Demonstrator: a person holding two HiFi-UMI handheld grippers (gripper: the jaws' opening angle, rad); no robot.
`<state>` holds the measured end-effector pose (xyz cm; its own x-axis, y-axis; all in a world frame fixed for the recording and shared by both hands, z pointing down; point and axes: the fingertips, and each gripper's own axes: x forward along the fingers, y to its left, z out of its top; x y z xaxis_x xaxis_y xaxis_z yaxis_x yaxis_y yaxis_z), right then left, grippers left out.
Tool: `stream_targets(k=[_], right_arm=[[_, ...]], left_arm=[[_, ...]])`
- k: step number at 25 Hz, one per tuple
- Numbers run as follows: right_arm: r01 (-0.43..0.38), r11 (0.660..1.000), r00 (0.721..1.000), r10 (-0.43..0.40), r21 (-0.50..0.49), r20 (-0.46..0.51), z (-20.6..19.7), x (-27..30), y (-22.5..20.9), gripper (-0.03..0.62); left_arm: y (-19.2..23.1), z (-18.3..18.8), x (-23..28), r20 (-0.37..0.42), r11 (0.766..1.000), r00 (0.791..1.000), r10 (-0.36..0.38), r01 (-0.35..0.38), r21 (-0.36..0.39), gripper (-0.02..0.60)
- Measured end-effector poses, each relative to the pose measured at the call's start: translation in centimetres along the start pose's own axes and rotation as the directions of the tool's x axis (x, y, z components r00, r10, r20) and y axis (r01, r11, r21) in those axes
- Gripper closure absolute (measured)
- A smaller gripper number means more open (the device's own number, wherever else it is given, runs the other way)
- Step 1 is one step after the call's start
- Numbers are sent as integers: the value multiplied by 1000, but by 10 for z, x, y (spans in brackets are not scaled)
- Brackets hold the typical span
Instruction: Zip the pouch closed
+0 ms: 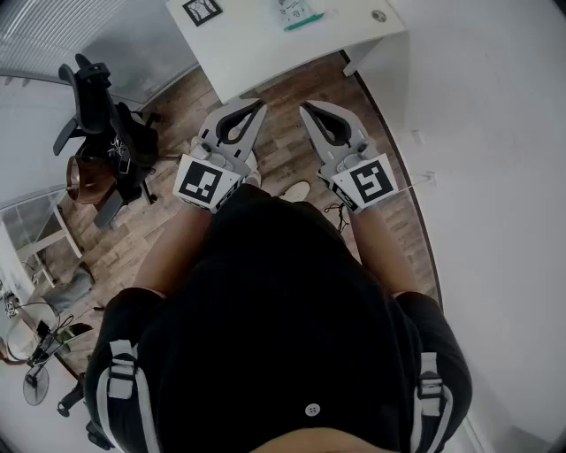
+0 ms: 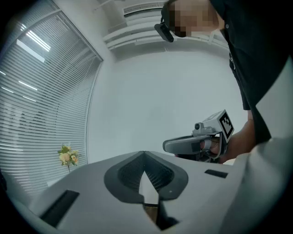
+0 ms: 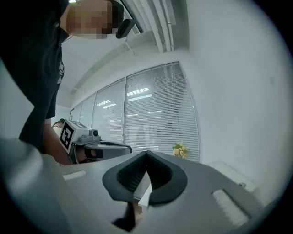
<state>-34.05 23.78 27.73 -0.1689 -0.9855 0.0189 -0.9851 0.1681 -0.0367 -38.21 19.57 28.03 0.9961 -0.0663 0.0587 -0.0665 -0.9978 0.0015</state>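
Observation:
In the head view both grippers are held level in front of the person's body, above the wooden floor and short of the white table [image 1: 265,49]. My left gripper [image 1: 262,104] is shut, its jaws meeting at the tips with nothing between them. My right gripper [image 1: 303,108] is shut and empty too. A small pale flat item with a teal strip [image 1: 296,13] lies on the table's far part; I cannot tell whether it is the pouch. In the left gripper view the left gripper [image 2: 144,153] points at a bare wall, with the right gripper [image 2: 201,139] beside it. The right gripper [image 3: 147,153] faces window blinds.
A black office chair [image 1: 102,115] stands at the left on the wooden floor. A square marker card [image 1: 202,11] lies on the table. A white wall runs along the right. A floor fan [image 1: 35,380] is at the lower left. Flowers [image 3: 180,149] stand by the blinds.

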Motion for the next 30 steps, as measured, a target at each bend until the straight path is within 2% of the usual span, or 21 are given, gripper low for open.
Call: stream_targets(k=[21, 22, 23, 24, 25, 30], right_arm=[[19, 1000, 1000, -19, 22, 8, 1, -20, -8, 580], [17, 1000, 1000, -17, 22, 5, 0, -19, -8, 547], [14, 1000, 1000, -15, 26, 1, -1, -18, -9, 486], [11, 999, 1000, -11, 30, -3, -2, -17, -9, 459], [7, 999, 1000, -7, 33, -6, -3, -16, -9, 442], [-4, 1000, 1000, 4, 30, 1, -3, -12, -5, 396]], left_arm=[[-14, -3, -3, -16, 1000, 1000, -4, 4, 4, 572], [-14, -3, -3, -18, 1000, 1000, -2, 2, 5, 571], [-14, -4, -3, -19, 1000, 1000, -1, 2, 5, 571], [-13, -5, -3, -18, 1000, 1000, 0, 1, 5, 571], [-12, -6, -4, -18, 1000, 1000, 1, -1, 5, 568], [-9, -10, -6, -23, 1000, 1000, 0, 0, -4, 477]])
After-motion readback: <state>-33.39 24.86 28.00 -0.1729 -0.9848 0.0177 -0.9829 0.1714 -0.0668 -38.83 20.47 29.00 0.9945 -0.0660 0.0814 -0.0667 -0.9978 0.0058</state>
